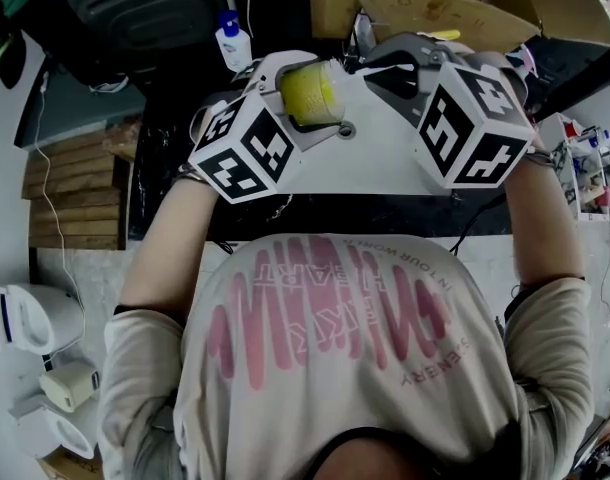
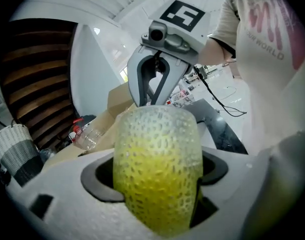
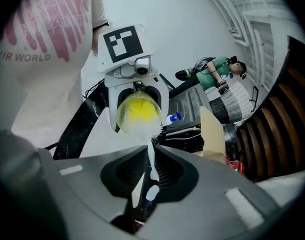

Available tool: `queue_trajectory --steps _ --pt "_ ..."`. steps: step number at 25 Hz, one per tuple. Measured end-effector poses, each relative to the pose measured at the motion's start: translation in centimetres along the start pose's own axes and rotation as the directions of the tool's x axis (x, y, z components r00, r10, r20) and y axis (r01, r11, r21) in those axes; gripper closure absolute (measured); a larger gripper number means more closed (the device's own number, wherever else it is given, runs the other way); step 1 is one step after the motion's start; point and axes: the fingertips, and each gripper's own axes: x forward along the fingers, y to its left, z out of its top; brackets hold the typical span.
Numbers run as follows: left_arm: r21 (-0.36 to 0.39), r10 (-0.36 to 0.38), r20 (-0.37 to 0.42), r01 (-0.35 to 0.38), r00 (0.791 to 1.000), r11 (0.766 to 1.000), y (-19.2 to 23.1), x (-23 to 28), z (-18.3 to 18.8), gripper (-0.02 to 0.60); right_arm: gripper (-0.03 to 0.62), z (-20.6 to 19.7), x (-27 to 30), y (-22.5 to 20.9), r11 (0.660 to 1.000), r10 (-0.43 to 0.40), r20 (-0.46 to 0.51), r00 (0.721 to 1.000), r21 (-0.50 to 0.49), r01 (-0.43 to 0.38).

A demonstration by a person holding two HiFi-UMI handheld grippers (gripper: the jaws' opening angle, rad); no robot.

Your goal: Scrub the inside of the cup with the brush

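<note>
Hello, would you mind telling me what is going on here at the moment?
A person holds a gripper in each hand, both raised in front of them. The left gripper is shut on a yellowish dimpled cup, its mouth turned towards the other gripper. The right gripper is shut on the thin white handle of a brush, whose bristled head reaches into the cup's mouth. The scrubbing appears to be under way.

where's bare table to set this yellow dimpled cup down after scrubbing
The white tabletop is bare between the left tool and right tool, up to the black front strip. The far edge is crowded: a blue-capped white bottle and a brown cardboard box.
</note>
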Motion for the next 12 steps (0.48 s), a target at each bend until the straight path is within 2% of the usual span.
queue_trajectory --steps 6,12 --pt "-0.064 0.015 0.06 -0.011 0.998 0.998 0.5 -0.7 0.9 0.192 0.537 0.3 -0.7 0.1 0.999 -0.02 0.026 0.999 0.028 0.019" --pt "-0.116 0.056 0.077 -0.047 0.995 0.992 1.4 -1.1 1.2 0.192 0.542 0.6 -0.9 0.4 0.999 -0.032 0.026 0.999 0.03 0.031"
